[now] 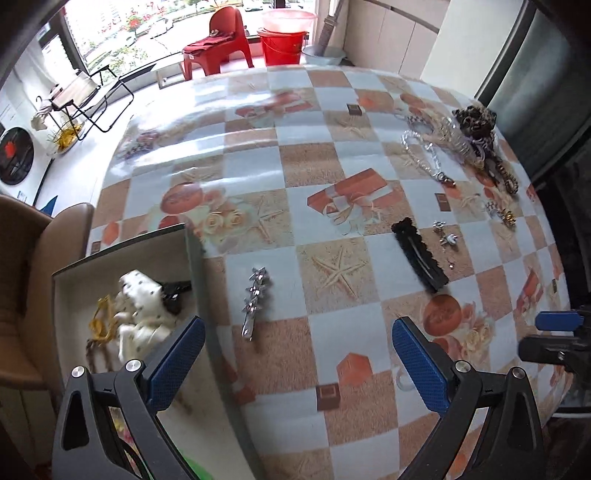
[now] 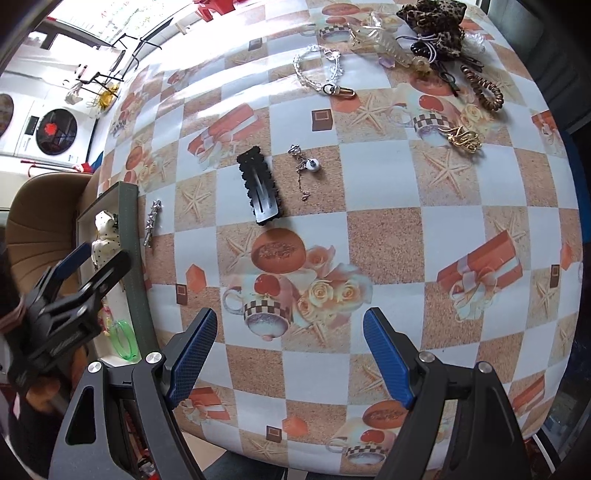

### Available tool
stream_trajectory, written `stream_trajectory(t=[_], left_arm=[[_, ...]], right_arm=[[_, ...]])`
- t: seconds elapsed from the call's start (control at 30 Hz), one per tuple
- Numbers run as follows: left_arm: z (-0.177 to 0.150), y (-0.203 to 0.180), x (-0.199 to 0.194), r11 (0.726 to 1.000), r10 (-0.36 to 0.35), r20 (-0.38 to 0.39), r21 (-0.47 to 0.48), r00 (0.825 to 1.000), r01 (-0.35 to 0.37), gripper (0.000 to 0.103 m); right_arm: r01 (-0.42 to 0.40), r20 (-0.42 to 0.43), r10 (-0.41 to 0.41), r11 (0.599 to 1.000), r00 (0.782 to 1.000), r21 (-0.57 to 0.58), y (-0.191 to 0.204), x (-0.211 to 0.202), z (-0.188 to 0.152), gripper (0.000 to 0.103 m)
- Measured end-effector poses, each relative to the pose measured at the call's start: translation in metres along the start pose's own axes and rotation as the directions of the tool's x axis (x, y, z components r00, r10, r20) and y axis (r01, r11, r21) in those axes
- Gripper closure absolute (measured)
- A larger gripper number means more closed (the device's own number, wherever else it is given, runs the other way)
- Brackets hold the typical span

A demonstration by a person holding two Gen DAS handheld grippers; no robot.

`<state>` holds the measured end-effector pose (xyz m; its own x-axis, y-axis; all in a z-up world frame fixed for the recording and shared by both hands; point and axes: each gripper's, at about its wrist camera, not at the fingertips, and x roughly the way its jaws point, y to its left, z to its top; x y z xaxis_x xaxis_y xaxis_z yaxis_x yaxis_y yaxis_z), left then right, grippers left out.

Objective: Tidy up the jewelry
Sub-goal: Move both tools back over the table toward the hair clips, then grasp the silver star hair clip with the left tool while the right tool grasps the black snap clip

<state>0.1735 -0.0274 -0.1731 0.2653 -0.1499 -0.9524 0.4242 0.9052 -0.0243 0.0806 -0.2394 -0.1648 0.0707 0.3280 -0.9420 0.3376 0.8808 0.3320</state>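
Observation:
My left gripper (image 1: 297,354) is open and empty, above the table beside an open box (image 1: 192,258). The box holds a white dotted scrunchie (image 1: 142,306), a black clip and a yellow piece. A silver star hair clip (image 1: 254,301) lies just right of the box, ahead of the left gripper. A black hair clip (image 2: 260,186) and a small silver pendant chain (image 2: 306,168) lie mid-table. My right gripper (image 2: 290,350) is open and empty, near the table's front edge. The left gripper (image 2: 74,288) shows over the box in the right wrist view.
At the far right lie a clear bead chain (image 2: 319,72), a leopard scrunchie (image 2: 436,22), a brown coil hair tie (image 2: 484,90) and a gold brooch (image 2: 461,138). A green bangle (image 2: 125,341) sits in the box. A brown chair (image 2: 40,218) stands left of the table.

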Motion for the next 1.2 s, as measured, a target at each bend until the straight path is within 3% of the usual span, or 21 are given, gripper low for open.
stream_trajectory(t=[0.27,0.5,0.83,1.07,1.2], left_arm=[[0.018,0.008,0.052,0.999,0.043,-0.084,-0.01,0.996,-0.044,0.0],[0.022,0.007,0.072,0.997,0.08,-0.123,0.002,0.989,-0.081,0.0],[0.011,0.001,0.085,0.997,0.055,-0.155,-0.053,0.986,-0.064,0.005],[0.011,0.005,0.086,0.996,0.043,-0.145,-0.074,0.988,-0.054,0.009],[0.005,0.003,0.081,0.996,0.036,-0.135,-0.072,0.99,-0.046,0.015]], right_arm=[[-0.02,-0.024,0.02,1.0,1.0,0.015,-0.016,0.012,0.007,0.019],[-0.027,-0.027,0.027,1.0,0.999,0.013,-0.022,0.019,0.017,0.019],[-0.024,0.005,0.025,0.995,1.0,-0.096,0.016,0.049,0.049,0.02],[0.058,0.027,-0.054,0.984,0.998,-0.171,0.044,0.076,0.069,0.046],[0.136,0.07,-0.123,0.964,0.99,-0.228,0.057,0.08,0.073,0.054]])
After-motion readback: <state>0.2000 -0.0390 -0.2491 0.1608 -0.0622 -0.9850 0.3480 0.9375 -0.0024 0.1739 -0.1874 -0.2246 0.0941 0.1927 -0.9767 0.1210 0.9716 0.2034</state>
